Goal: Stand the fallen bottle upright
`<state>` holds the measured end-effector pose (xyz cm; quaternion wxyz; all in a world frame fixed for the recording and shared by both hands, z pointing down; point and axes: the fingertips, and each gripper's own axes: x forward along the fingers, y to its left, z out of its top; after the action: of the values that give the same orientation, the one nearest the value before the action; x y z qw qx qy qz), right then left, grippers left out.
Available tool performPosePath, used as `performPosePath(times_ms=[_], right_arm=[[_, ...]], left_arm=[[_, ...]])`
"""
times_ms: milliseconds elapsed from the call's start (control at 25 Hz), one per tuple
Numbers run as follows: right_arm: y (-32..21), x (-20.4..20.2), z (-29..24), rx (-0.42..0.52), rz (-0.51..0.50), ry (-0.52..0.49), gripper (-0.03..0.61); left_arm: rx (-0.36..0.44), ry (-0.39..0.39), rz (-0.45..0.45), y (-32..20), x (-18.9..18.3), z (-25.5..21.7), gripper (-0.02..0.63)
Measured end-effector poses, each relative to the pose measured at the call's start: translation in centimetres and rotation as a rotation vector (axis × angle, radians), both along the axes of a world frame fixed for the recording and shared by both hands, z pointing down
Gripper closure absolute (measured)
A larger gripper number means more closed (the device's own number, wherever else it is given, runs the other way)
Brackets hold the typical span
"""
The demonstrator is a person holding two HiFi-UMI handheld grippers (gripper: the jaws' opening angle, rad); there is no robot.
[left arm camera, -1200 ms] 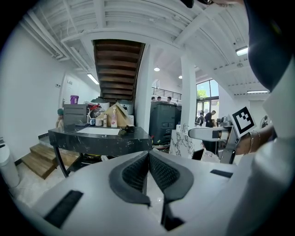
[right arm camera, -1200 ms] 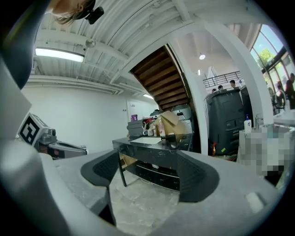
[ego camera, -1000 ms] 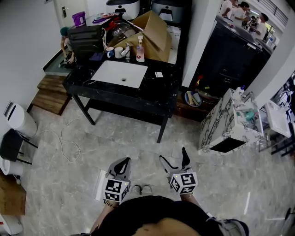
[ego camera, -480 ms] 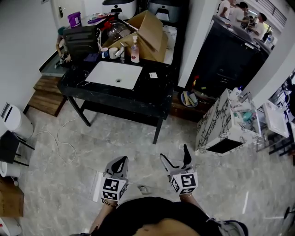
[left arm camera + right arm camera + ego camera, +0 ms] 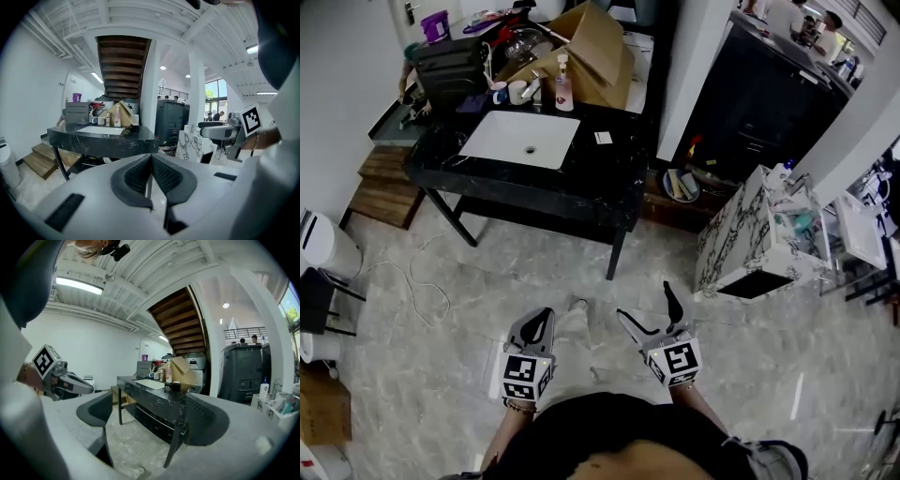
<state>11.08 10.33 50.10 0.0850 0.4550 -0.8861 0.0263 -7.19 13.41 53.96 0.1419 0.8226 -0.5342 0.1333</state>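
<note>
A black marble table with a white inset sink stands ahead across the floor. Near its right end lies a small dark bottle with a pale label, apparently on its side; it also shows as a dark bottle in the right gripper view and as a dark bottle in the left gripper view. A pump bottle stands upright behind the sink. My left gripper is shut and empty, its pads touching. My right gripper is open and empty. Both are held low, well short of the table.
A cardboard box, mugs and a black case crowd the table's back. A marble-patterned cabinet stands to the right, with a black cabinet behind it. Wooden steps, a floor cable and a white bin lie left.
The table has drawn nearer and slid down in the head view as the person walks toward it. Both grippers keep their pose, left shut and right open.
</note>
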Motion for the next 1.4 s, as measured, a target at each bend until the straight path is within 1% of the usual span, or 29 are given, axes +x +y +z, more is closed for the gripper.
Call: performPosePath(times_ms=[160, 280, 440, 640, 800, 920, 1120, 1280, 1400], right_arm=[[-3.1, -0.8, 0.0, 0.011, -0.058, -0.009, 0.1], [-6.5, -0.5, -0.6, 0.017, -0.043, 0.0, 0.1], [-11.4, -0.6, -1.8, 0.025, -0.033, -0.041, 0.1], [-17.9, -1.7, -2.5, 0.032, -0.053, -0.009, 0.101], [-23.6, -2.6, -3.2, 0.038, -0.067, 0.006, 0.101], [-27.4, -3.2, -3.7, 0.046, -0.076, 0.008, 0.101], [-33.2, -3.3, -3.7, 0.066, -0.061, 0.002, 0.101], [-36.7, -3.3, -3.4, 0.059, -0.057, -0.004, 0.101], [-39.2, -4.0, -3.6, 0.067, -0.113, 0.029, 0.101]], left_arm=[[0.009, -0.001, 0.004, -3.3, -0.7, 0.4, 0.611], [0.015, 0.005, 0.016, -6.5, -0.9, 0.3, 0.611], [0.049, 0.016, 0.014, -11.6, -1.8, -0.7, 0.611], [0.043, 0.012, 0.023, -17.8, -3.2, -1.0, 0.611], [0.054, 0.019, 0.007, -23.5, -5.0, -1.7, 0.611], [0.083, 0.027, -0.019, -27.5, -6.4, -2.8, 0.611], [0.12, 0.01, -0.015, -33.6, -7.4, -3.8, 0.611], [0.135, 0.004, -0.009, -36.7, -7.8, -4.3, 0.611], [0.116, -0.001, -0.023, -38.0, -8.3, -3.8, 0.611]])
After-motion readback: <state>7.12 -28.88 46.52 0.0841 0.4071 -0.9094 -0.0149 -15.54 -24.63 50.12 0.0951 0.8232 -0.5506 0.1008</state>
